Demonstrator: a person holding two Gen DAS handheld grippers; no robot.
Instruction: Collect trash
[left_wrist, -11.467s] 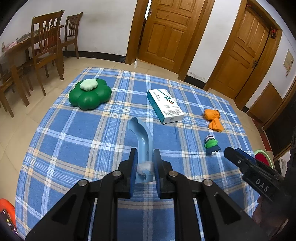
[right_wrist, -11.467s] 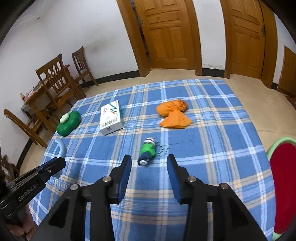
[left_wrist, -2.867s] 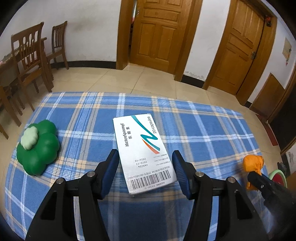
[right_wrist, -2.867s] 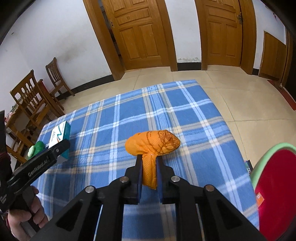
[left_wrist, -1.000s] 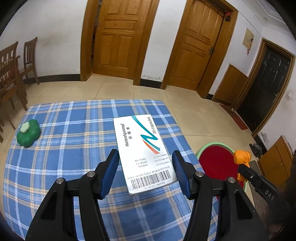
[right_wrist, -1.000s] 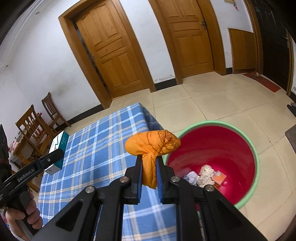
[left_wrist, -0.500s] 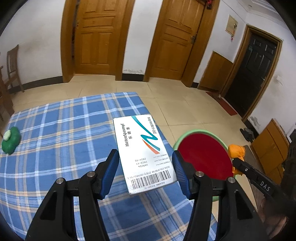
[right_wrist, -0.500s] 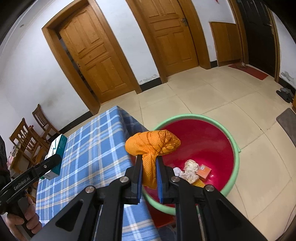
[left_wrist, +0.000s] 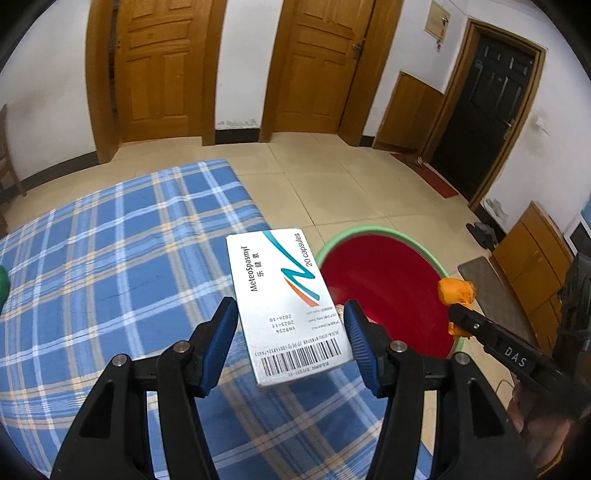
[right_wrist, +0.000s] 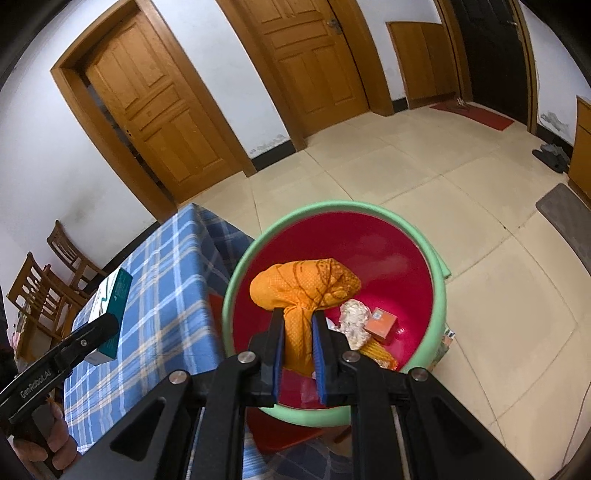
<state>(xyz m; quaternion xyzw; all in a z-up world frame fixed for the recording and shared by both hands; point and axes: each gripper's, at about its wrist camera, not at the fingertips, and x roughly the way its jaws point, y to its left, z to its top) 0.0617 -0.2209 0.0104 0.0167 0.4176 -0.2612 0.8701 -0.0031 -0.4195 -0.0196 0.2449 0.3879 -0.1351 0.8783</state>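
A knotted orange mesh-cloth bundle (right_wrist: 304, 286) hangs pinched at its narrow neck between the blue pads of the right tool (right_wrist: 297, 328), its bulging head just beyond the tips and directly over the red plastic basin with a pale green rim (right_wrist: 437, 266). The bundle looks soft and light, likely to sag or slip if taken by the bulge; the cinched neck, where it is gripped now, seems the surest hold. Past the tips and lower down, at the basin's bottom, lie a crumpled white paper wad (right_wrist: 354, 314), a small orange carton (right_wrist: 382, 325) and a yellow scrap whose nature is hard to tell.

To that tool's left, the left tool (left_wrist: 288, 334) is clamped on a white cardboard medicine box with teal and orange stripes, marked "20 capsules" (left_wrist: 286, 295). The box is held across its width at the barcode end, its far end jutting ahead of the tips. It appears stiff, light and smooth-sided, so a firm squeeze on the flat edges should serve, though too hard a pinch could probably crush a hollow carton. It sits above the near edge of the surface covered with a blue plaid cloth (left_wrist: 110, 258), with the basin ahead and to its right on the tiled floor (left_wrist: 332, 177). Neither item has yet been released.
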